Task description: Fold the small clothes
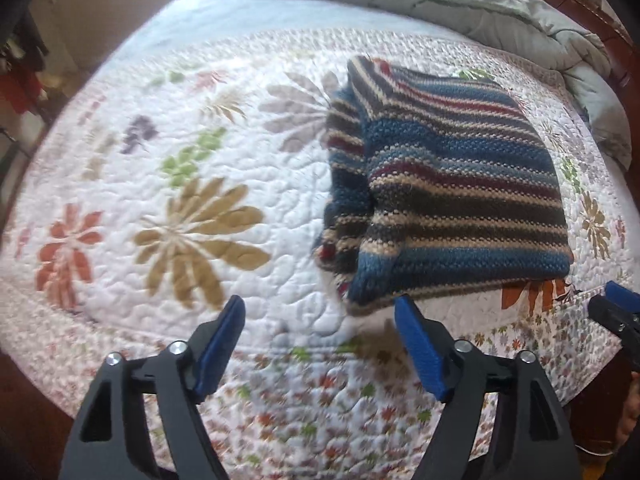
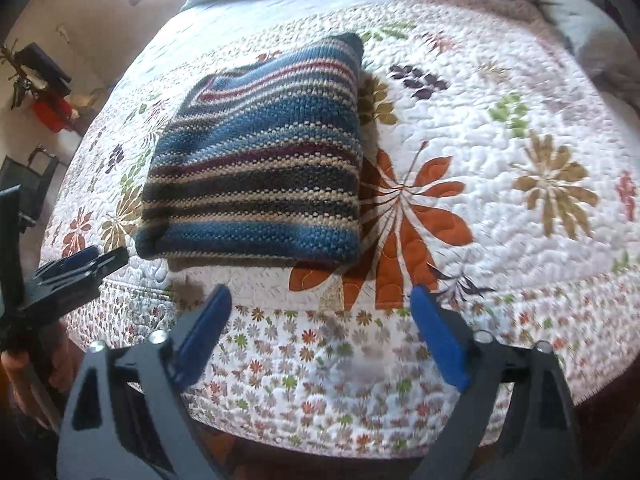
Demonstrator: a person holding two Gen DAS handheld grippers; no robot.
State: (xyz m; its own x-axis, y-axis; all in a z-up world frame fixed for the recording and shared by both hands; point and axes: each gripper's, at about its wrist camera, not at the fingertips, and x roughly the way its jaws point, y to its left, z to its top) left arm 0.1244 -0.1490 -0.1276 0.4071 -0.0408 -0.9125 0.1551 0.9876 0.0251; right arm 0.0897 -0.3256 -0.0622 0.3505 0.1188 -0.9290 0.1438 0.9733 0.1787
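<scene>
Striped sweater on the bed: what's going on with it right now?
A person is folding clothes with a handheld gripper in each hand. The striped knit sweater lies folded into a compact rectangle on the floral quilt. Both the left gripper and the right gripper are open and empty, held above the quilt's near edge, touching nothing.

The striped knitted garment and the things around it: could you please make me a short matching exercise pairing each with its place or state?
Things:
1. striped knitted garment
2. grey comforter
3. left gripper
4. large orange flower

Places or states:
A. bunched up at the far end of the bed
B. jaws open, nothing between them
C. folded, lying on the floral quilt
D. printed on the quilt beside the garment's edge

Pairs: 1-C, 2-A, 3-B, 4-D
</scene>
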